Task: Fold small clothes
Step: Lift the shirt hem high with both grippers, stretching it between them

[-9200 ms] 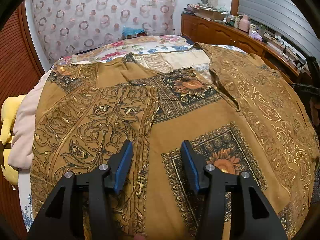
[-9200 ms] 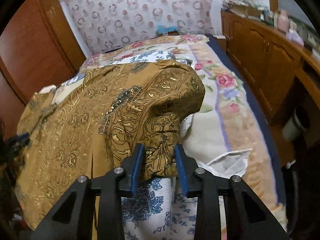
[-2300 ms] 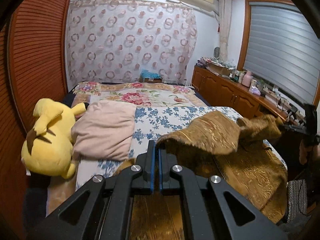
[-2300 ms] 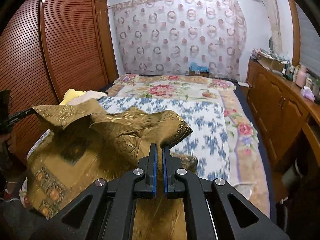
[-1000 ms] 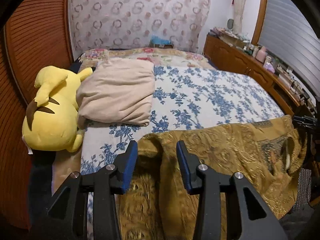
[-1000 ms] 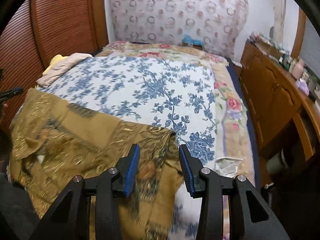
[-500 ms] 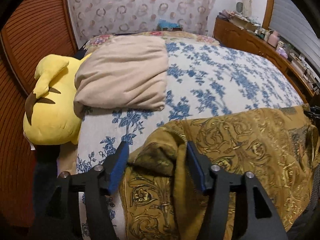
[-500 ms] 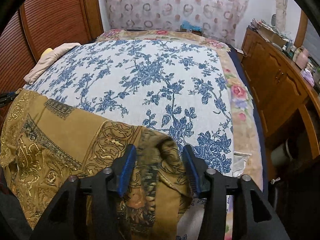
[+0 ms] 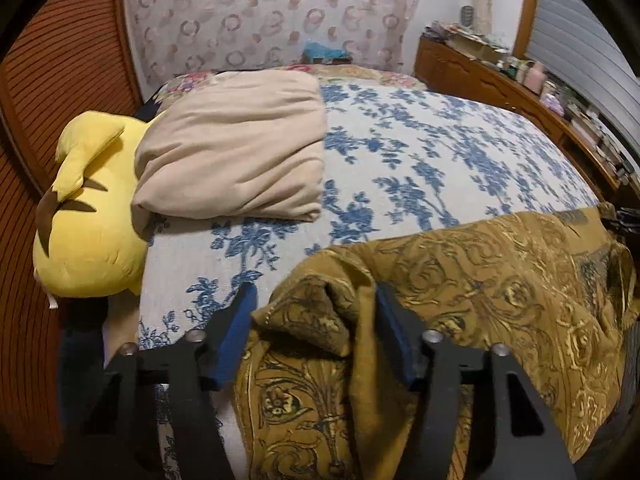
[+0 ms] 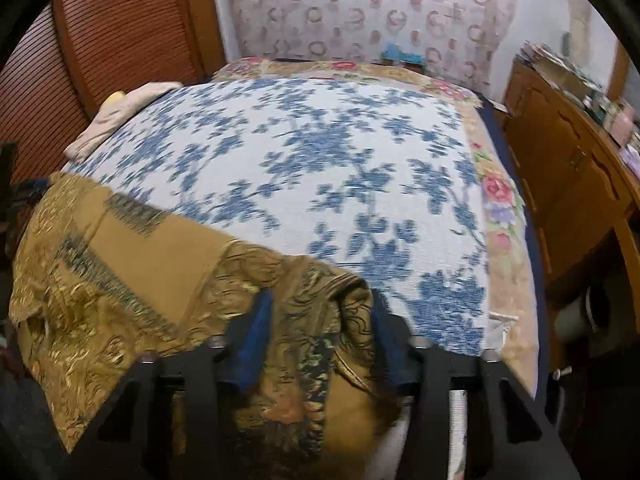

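- Since 2 seconds ago the mustard patterned garment [image 9: 480, 280] has gone from hanging lifted to lying across the bed's [image 9: 420, 152] near edge.
- Left gripper [image 9: 312, 336]: spread, closing, a bunched corner between its pads.
- Right gripper [image 10: 320, 332]: closing around the garment's other corner.
- Likely both corners are being re-gripped for the next fold.

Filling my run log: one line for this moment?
left gripper: closing, garment corner between jaws | right gripper: closing, garment between jaws
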The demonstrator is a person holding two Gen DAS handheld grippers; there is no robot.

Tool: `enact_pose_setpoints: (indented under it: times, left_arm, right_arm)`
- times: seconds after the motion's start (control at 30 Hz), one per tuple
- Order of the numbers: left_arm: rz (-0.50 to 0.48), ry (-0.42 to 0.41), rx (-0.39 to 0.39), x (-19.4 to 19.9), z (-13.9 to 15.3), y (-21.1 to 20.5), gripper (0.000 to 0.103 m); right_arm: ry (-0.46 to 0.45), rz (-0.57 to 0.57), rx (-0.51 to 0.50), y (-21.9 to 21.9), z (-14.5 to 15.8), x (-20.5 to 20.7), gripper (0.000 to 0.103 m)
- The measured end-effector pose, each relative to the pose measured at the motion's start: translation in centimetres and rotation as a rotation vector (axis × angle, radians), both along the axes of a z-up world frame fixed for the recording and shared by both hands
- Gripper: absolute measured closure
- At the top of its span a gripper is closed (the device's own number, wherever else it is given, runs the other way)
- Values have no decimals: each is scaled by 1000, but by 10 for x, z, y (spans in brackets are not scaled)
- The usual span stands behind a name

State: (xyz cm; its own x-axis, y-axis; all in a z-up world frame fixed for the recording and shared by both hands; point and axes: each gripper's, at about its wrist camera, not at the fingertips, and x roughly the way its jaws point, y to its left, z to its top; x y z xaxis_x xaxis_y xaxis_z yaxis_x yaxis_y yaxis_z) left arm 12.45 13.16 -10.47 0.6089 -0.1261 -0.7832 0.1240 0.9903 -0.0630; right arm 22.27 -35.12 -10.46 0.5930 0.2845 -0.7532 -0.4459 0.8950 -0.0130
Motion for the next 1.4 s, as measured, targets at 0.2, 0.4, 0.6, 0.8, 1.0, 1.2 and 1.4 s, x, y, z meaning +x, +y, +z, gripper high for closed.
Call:
enact_pose_setpoints:
  times: [0.2, 0.4, 0.6, 0.8, 1.0, 1.2, 1.4]
  left_arm:
    - [-53, -2, -80, -20, 8, -9, 87]
    - [-74, -133, -132, -66, 62, -22, 90]
    - [-85, -320, -201, -112, 140, -19, 91]
    - [-105, -472, -231, -142, 207, -12, 91]
    - [-96, -613, -225, -169, 261, 0, 91]
    - [-70, -726, -224, -181, 308, 21, 91]
    - [-49, -841, -221, -188, 349, 39, 91]
  right_arm:
    - [-47, 96, 5, 9, 11, -29, 93]
    - [-155, 95, 88, 4, 45, -72, 95]
    - [-231, 134, 181, -3, 87, -117, 95]
    - [-368, 167, 219, -7, 142, -167, 95]
    - [-524, 152, 246, -9, 198, -212, 96]
    - [-675, 185, 242, -9, 252, -255, 96]
    - [-796, 184, 213, -8, 296, -277, 96]
